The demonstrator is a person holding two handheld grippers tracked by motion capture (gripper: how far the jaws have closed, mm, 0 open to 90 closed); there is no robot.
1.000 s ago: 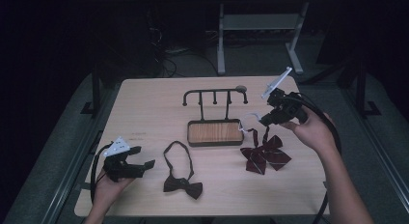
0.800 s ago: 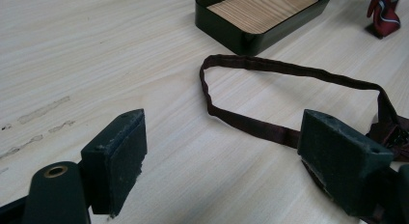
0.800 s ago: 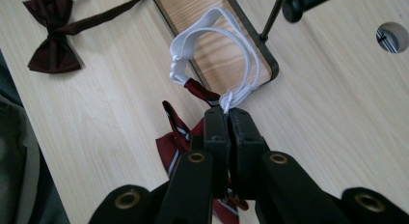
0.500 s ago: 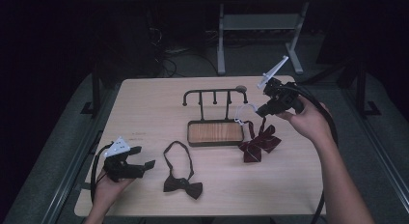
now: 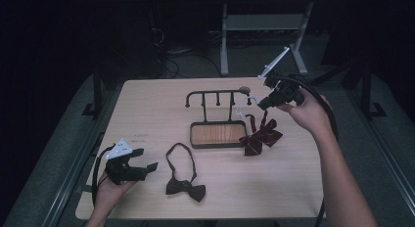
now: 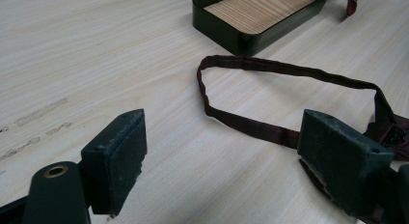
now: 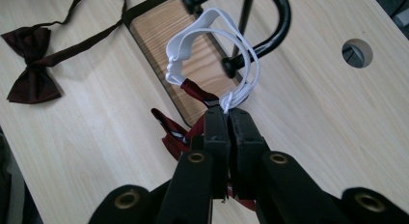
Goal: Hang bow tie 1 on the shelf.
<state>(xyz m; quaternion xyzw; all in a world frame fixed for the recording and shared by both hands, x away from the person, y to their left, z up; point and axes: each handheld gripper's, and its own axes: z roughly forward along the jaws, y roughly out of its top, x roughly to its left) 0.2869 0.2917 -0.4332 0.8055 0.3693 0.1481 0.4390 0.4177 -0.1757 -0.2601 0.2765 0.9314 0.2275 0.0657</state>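
On the pale wooden table (image 5: 147, 109) my left gripper (image 5: 128, 167) rests with jaws spread, empty, just left of the dark bow tie (image 5: 185, 188). My right gripper (image 5: 262, 102) pinches the striped bow tie's (image 5: 260, 137) white elastic loop (image 7: 212, 55) beside the black rack (image 5: 215, 97).

Striped dark-red bow tie (image 7: 176, 137) with white loop (image 7: 212, 55); plain maroon bow tie (image 5: 185, 189); black stand (image 5: 218, 114), pale wood worktop (image 5: 147, 109).

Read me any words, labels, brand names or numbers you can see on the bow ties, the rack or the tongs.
None: no readable text shows on the red striped bow tie, its white strap, the dark bow tie, the black rack, its tray or either tongs.
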